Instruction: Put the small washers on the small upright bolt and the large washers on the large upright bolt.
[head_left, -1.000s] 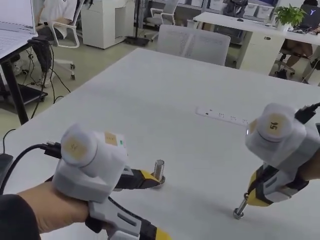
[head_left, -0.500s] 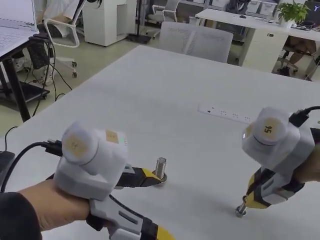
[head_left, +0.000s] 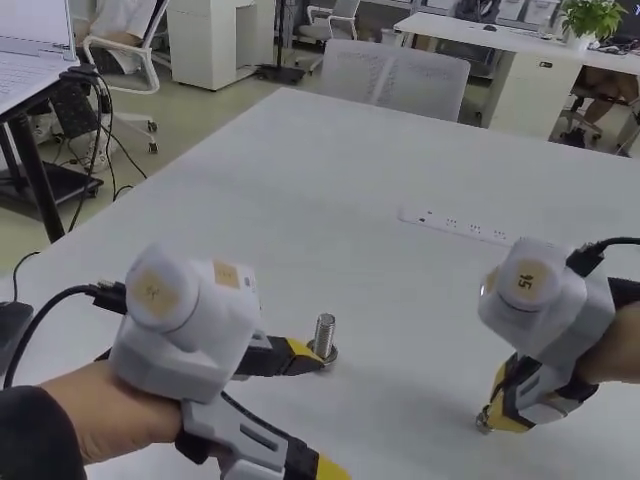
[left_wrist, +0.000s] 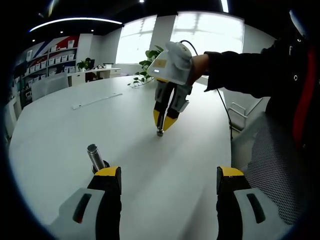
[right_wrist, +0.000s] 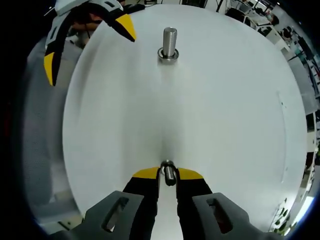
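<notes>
One washer (right_wrist: 168, 54) already rings the large bolt (right_wrist: 169, 37); right gripper (right_wrist: 168, 176) jaws pinch the small bolt (left_wrist: 160, 132); left gripper (left_wrist: 168, 174) jaws gape empty; small-bolt washers seemingly remain.

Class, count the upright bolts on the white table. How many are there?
2. The large bolt stands just ahead of the open left gripper; the small bolt sits between the jaws of the right gripper. None seems hidden.

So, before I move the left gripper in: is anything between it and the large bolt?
Nothing visible does. The large bolt stands close beside one jaw tip of the open left gripper, with bare table around it.
</notes>
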